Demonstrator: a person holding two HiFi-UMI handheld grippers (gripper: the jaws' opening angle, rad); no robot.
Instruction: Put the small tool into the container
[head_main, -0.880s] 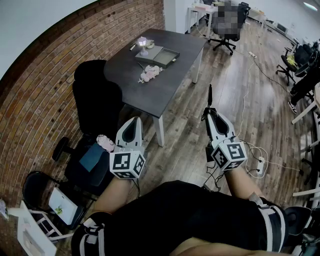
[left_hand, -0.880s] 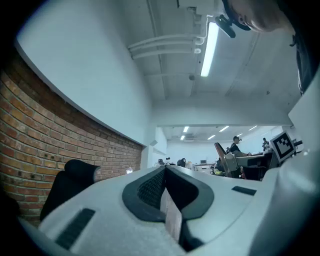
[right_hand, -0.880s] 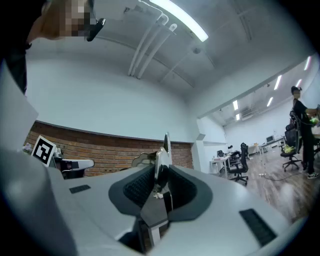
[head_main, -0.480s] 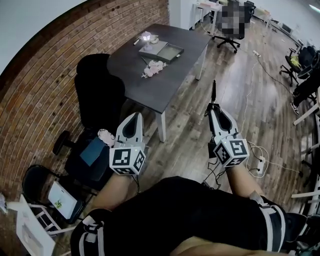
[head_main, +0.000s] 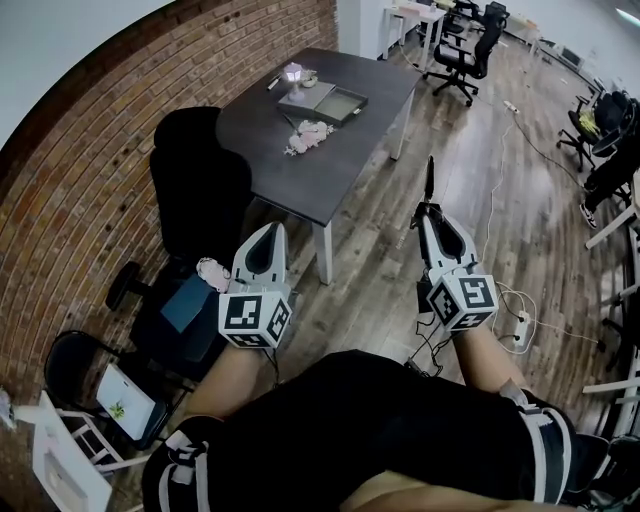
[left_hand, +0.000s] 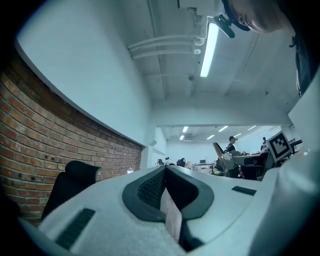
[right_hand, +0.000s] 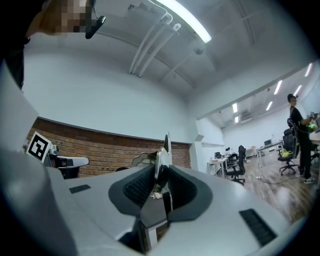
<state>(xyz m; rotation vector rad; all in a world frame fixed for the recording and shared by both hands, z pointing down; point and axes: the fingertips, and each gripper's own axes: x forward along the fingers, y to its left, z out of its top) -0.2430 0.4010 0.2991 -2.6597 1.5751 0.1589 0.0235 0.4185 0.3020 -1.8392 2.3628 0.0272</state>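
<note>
My right gripper is held out over the wooden floor, shut on a thin dark small tool that sticks up past its tips. In the right gripper view the tool stands pinched between the dark pads of that gripper. My left gripper is level with it on the left, its jaws together and nothing between them; the left gripper view shows this gripper's pads meeting. An open grey tray-like container lies on the dark table, well ahead of both grippers.
A pink flower bunch, a flat grey lid and a small lamp share the table. A black office chair stands by the brick wall. A power strip with cables lies on the floor at the right.
The table sits slightly farther up in the view than a second ago. The right gripper with the tool has edged up and to the right. The left gripper has barely moved.
</note>
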